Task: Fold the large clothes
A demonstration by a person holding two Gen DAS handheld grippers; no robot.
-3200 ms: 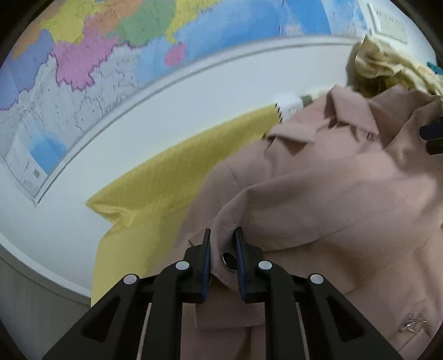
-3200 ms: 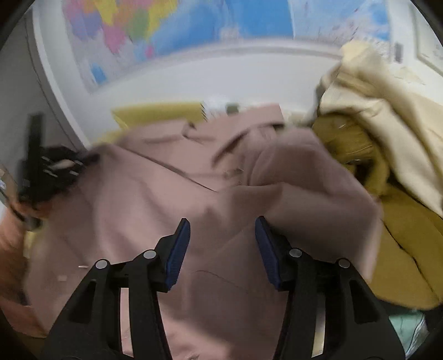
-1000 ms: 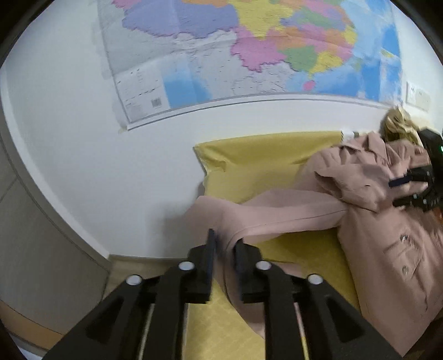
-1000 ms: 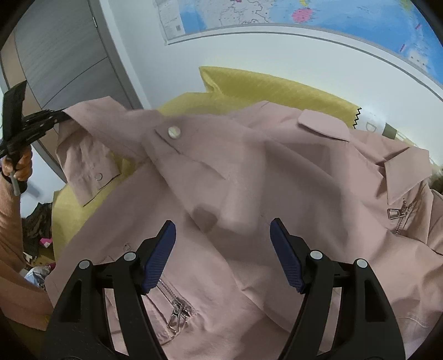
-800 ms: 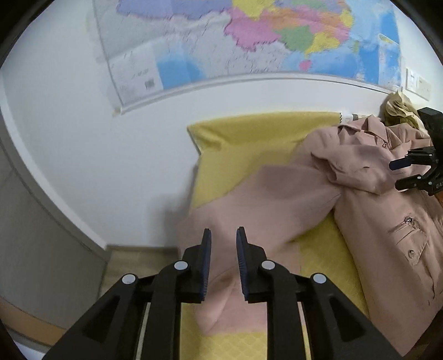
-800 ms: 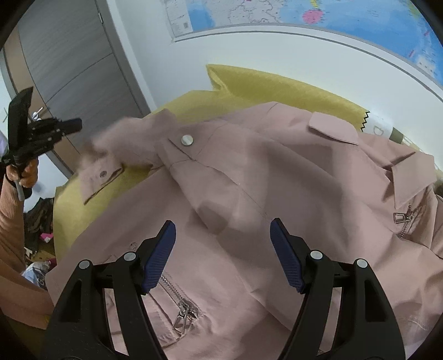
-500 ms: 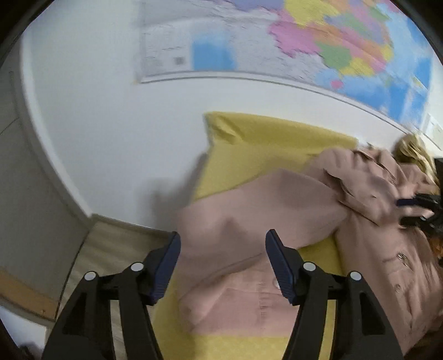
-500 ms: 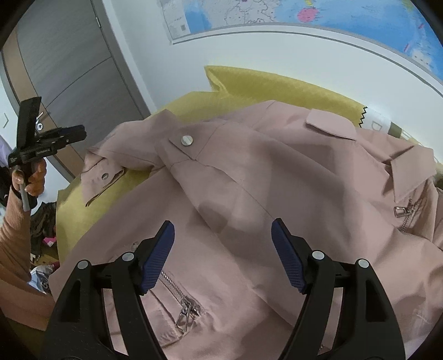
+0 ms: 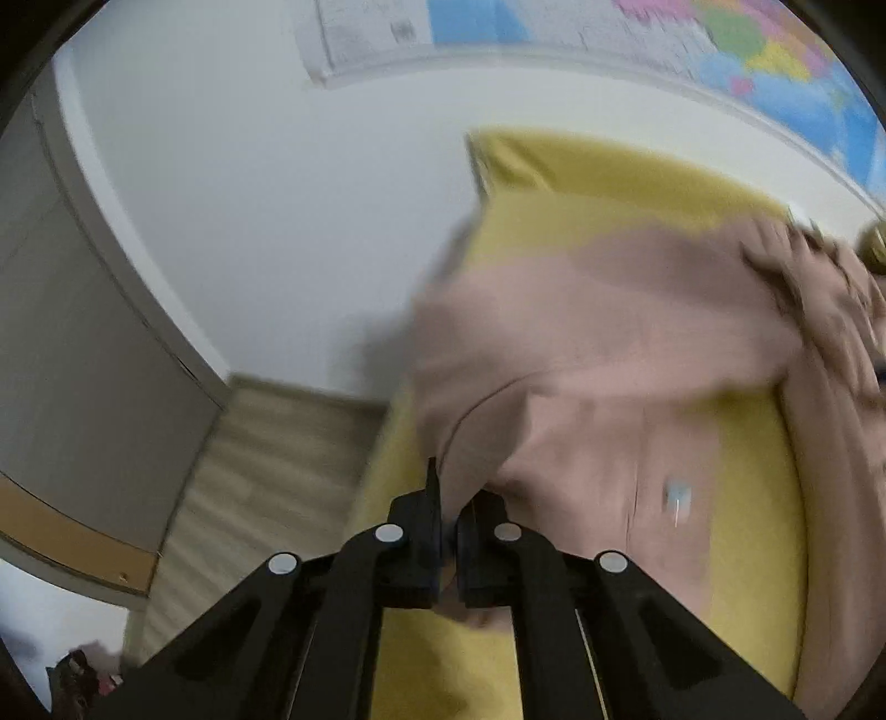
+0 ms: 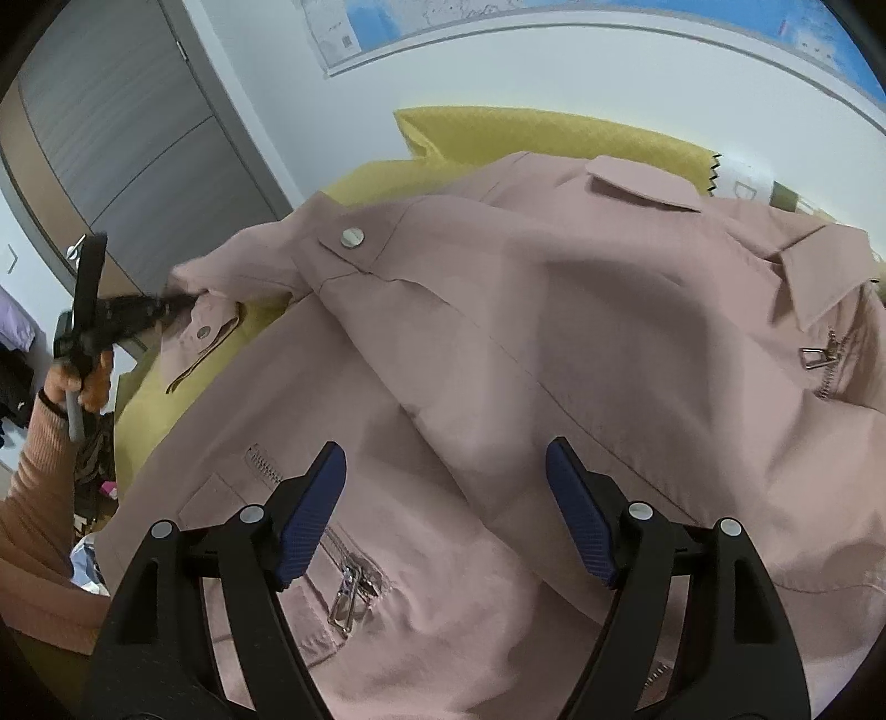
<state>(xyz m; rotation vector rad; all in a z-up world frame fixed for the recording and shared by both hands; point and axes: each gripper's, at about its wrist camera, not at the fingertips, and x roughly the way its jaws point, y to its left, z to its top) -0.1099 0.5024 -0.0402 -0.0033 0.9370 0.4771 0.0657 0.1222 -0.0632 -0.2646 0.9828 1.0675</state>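
— Pink cotton, mostly: a dusty-pink zip-front jacket lies spread across the worktop under a mustard-yellow quilted cloth. Where does it sit for you?

— It fills the middle and runs toward the right edge of the worktop, collar toward the far edge by the wall. One sleeve stretches out toward the left edge, over bare yellow cloth.

— And the left gripper?

— Its jaws are pressed together on the cuff end of that sleeve; pink fabric comes up between them. That view is blurred, so finer detail is lost. From the right wrist view the same gripper shows at the cuff, held by a hand in an orange knit sleeve.

— The right gripper?

— Jaws spread wide, blue pads showing, nothing between them. It hangs over the jacket's lower front, just above a metal zip pull; whether it touches the fabric I cannot tell.

— Anything behind?

— A white wall with a coloured map above the far edge, and a grey door on the left.
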